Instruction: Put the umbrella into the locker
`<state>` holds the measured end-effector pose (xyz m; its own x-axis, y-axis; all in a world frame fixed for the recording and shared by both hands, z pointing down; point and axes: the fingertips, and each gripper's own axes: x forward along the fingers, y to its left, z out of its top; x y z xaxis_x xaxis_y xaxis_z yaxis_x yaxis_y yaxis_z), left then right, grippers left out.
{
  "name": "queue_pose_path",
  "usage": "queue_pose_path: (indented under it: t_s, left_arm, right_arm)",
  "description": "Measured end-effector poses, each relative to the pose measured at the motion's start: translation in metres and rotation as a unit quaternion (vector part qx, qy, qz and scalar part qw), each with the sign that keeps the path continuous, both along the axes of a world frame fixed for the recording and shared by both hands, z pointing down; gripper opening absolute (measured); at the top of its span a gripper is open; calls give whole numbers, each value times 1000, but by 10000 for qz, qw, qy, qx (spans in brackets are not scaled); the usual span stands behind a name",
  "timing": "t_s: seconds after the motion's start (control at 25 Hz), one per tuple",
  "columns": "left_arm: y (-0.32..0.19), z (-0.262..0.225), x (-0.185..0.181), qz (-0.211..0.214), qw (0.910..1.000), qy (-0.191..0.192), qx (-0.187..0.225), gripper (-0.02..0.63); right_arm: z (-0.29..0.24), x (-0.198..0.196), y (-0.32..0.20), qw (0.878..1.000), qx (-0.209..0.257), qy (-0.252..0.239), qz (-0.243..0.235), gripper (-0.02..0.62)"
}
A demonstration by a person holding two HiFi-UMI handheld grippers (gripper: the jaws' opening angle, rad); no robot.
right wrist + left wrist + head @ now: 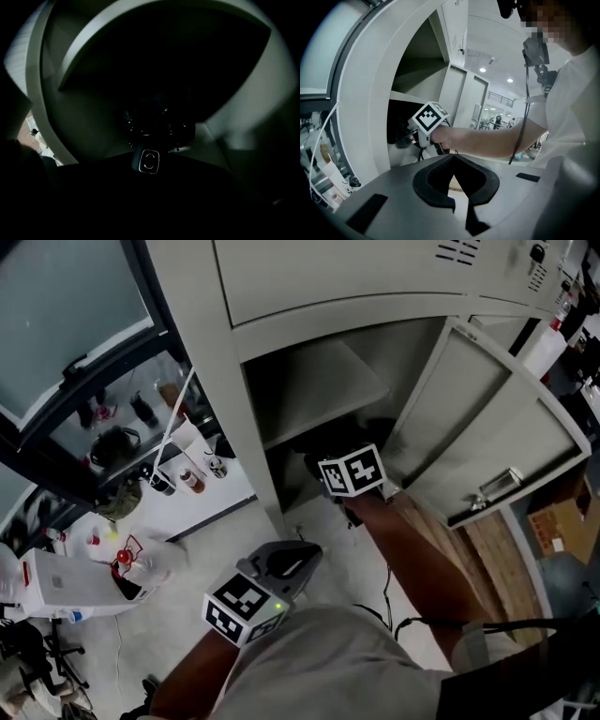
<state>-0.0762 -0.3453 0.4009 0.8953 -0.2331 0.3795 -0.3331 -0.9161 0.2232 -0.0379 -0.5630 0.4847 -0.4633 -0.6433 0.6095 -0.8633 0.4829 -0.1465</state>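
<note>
The grey locker (220,381) stands with its door (487,427) swung open to the right. A shelf (319,381) splits the open bay. My right gripper (354,465) reaches into the dark space under that shelf, shut on the black folded umbrella (375,432). In the right gripper view the umbrella's bundled canopy (154,124) lies ahead in the dark, and its handle with a square button (149,161) sits between my jaws. The left gripper view shows the umbrella (401,136) just inside the locker mouth. My left gripper (298,559) hangs back near my body, shut and empty.
Left of the locker is a low white surface (202,498) with bottles and clutter against a glass wall. A cardboard box (562,521) sits beyond the door at right. A cable (386,582) trails over the pale floor, beside a wooden strip (441,549).
</note>
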Motion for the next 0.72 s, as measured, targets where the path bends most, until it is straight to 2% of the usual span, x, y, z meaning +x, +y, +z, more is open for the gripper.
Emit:
queue_pose_path:
  t_s: [0.28, 0.72]
  left_arm:
    - [-10, 4, -9, 110, 9999, -24, -46, 9]
    - [-9, 15, -20, 136, 9997, -145, -141, 9]
  right_arm:
    - [6, -10, -39, 9998, 83, 104, 113, 112]
    - [22, -11, -61, 9993, 17, 290, 222, 112]
